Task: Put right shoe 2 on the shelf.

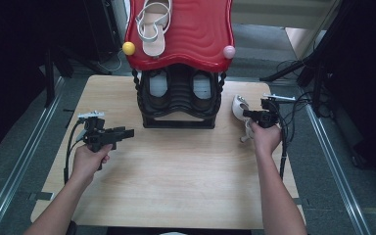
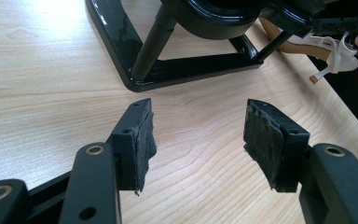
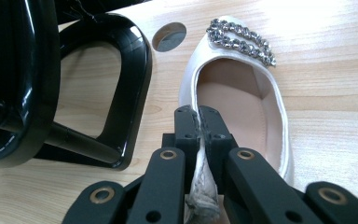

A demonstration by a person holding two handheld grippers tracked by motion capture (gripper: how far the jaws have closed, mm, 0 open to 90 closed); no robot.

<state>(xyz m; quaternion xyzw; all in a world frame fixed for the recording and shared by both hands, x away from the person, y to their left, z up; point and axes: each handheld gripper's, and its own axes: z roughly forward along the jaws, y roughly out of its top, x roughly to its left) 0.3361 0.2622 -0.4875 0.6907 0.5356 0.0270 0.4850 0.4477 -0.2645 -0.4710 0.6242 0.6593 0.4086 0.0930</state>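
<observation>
- My right gripper [image 3: 199, 122] jaws pinched tight on white shoe [image 3: 242, 98] heel rim, 3 o'clock of black rack [image 1: 178, 100] on counter [image 1: 176, 166].
- Shoe light, rim soft, satin slippery; grip the rim.
- Left gripper [image 2: 198, 140] jaws wide open, empty.

The shoe [image 3: 242, 100] near the tabletop's [image 1: 176, 176] right edge is white, with a beige lining and a silvery rhinestone buckle [image 3: 241, 39]. The rack [image 1: 178, 98] at the far edge is glossy black under a red rippled top [image 1: 196, 34] bearing yellow [image 1: 128, 48] and pink [image 1: 229, 51] balls. The tabletop is pale wood grain.
</observation>
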